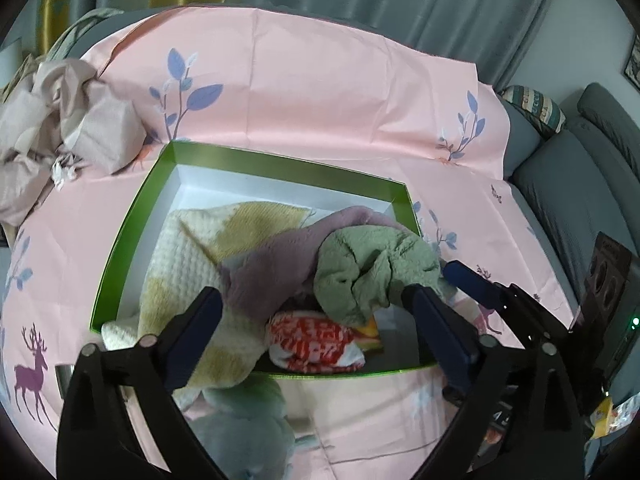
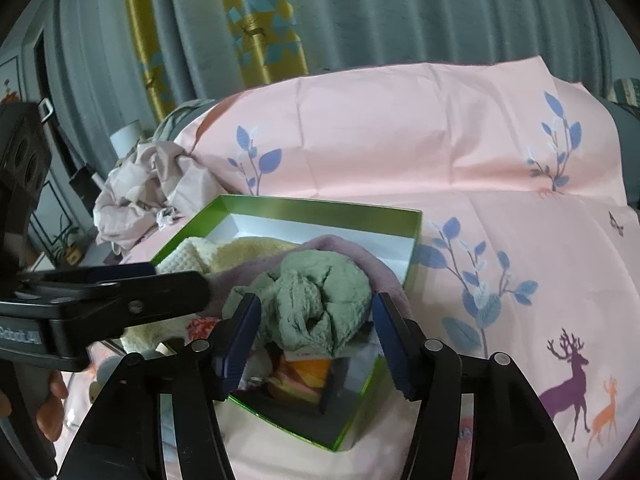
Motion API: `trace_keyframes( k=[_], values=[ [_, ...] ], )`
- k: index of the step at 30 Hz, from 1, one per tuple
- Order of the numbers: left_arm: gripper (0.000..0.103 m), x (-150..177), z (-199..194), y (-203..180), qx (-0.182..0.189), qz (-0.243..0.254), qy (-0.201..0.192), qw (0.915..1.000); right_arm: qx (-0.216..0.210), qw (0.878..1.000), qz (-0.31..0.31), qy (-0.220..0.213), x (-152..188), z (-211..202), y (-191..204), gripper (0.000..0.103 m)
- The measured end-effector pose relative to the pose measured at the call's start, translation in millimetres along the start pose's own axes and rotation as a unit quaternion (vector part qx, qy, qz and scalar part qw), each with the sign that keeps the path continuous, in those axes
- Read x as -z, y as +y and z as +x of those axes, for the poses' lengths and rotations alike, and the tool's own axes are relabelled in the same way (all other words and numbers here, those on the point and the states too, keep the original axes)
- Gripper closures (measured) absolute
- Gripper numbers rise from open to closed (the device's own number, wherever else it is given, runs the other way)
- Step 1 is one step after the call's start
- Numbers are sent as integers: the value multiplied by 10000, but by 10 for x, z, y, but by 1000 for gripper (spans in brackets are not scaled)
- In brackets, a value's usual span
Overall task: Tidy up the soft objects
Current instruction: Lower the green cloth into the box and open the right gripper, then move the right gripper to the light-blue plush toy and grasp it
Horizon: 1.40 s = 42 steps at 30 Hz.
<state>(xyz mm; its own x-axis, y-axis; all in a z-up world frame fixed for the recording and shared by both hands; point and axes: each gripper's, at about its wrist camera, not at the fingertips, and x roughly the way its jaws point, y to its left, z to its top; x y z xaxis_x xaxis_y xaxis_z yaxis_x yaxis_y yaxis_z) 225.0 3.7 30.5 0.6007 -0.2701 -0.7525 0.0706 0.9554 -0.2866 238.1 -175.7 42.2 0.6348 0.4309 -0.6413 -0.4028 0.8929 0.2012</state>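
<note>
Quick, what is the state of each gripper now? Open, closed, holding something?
Left gripper: open, holding nothing, above the green box.
Right gripper: open, fingers on either side of the green cloth, not clamped on it.

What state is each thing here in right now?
Green cardboard box: lidless, partly filled.
Sage green crumpled cloth: bunched atop the pile.
Mauve knit cloth: draped beneath it.
Cream-and-yellow waffle towel: spilling over the rim.
Left tongs: open, empty.
Right tongs: open around the green cloth.

Both grippers hover side by side, left gripper point(image 1: 312, 312) and right gripper point(image 2: 314, 332) with fingers spread apart.
</note>
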Motion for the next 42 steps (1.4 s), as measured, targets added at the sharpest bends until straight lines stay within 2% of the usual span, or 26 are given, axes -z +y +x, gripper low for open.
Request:
trace_keyframes(
  k=[2,7,9,14,23,28,34,37,42],
  values=[
    [1,37,-78,13,50,-41,-24,10000,-25,10000,69,-5,9,-63,-17,35],
    [1,170,-279,-6,46,46,-56,10000,-120,9998,106,-69,44,-287,43,33],
    [1,239,-378,-2,104,29,-85,9999,-162,9998,102,-68,62,-350,84,28],
    [1,438,-681,51,99,-92,-260,9996,-356,9993,109,-72,156,-584,194,27],
    [1,880,-1075,430,-85,-697,-410,9967,-667,9976,-65,184,524,-829,409,27],
    [1,1132,-1069,578,-72,-953,-261,9951,-906,9947,-41,479,815,-775,492,27],
    [1,1323,-930,633,165,-1137,-65,9934,-1171,9902,-100,758,1025,-610,657,27],
    [1,1313,-812,585,318,-1061,78,9938,-1259,9881,-211,858,1087,-509,762,27],
    [1,1220,-637,530,271,-898,217,9954,-1359,9855,-446,916,1135,-376,891,27]
  ],
)
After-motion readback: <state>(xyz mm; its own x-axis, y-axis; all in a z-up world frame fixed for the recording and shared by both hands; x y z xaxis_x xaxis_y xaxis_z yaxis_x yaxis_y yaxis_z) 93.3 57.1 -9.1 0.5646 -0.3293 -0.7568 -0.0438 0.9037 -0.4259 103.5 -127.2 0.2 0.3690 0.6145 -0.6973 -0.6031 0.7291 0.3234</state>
